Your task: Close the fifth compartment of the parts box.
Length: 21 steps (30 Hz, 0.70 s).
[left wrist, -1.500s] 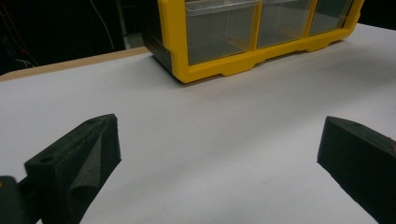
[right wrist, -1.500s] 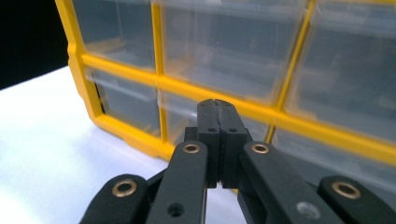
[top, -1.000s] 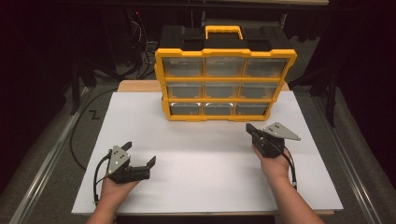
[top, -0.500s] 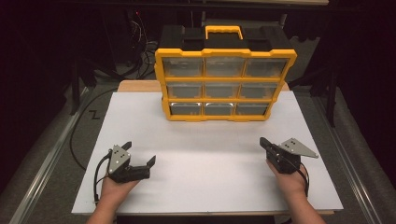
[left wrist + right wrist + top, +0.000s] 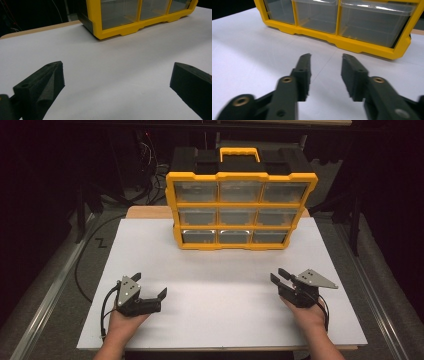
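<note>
My left gripper (image 5: 150, 290) at 7 o'clock, jaws wide, nothing in them. My right gripper (image 5: 281, 275) at 5, jaws just opening, partly apart, empty. Yellow drawer box (image 5: 240, 210) at 12, far end of white table (image 5: 220, 320), well apart from both.

Left hand (image 5: 122, 322) enters from the bottom edge and holds the left gripper (image 5: 149, 286) low over the near left of the table, pointing right and slightly forward. Jaws wide apart, nothing between them; the left gripper view shows the same. Grey plate on top, cable looping off its left side.

Right hand (image 5: 307, 315) holds the right gripper (image 5: 279, 275) at the near right, pointing forward and left. Jaws have just been opening: a moderate gap, parallel, nothing between them.
</note>
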Each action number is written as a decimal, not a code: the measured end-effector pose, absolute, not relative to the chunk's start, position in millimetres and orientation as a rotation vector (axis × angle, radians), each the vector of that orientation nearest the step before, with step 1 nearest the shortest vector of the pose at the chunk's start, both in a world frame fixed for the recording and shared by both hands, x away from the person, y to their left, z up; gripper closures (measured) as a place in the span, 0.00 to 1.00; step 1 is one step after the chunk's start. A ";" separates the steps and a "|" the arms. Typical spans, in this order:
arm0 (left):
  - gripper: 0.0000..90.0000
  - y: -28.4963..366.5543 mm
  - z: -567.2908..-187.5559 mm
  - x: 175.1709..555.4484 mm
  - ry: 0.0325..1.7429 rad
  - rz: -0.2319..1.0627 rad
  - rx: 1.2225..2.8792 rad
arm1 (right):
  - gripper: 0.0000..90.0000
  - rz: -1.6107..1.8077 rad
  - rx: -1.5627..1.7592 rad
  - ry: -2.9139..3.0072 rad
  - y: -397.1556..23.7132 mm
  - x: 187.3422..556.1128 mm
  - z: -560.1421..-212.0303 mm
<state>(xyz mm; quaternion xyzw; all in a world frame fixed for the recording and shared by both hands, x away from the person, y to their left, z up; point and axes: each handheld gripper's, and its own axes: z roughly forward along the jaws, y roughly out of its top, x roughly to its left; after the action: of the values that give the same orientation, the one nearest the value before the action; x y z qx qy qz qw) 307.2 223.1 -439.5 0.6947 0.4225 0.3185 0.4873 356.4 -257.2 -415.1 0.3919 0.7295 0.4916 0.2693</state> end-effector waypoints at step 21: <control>0.00 225.4 -438.4 307.0 1.018 0.771 1.682 | 0.01 1.414 1.048 1.927 -263.5 345.4 -414.7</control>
<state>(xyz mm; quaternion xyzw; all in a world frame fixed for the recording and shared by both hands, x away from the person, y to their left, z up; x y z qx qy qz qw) 307.0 225.4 -438.4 0.6931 0.4195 0.3179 0.4925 345.4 -263.5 -414.7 0.3875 0.7125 0.5228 0.2626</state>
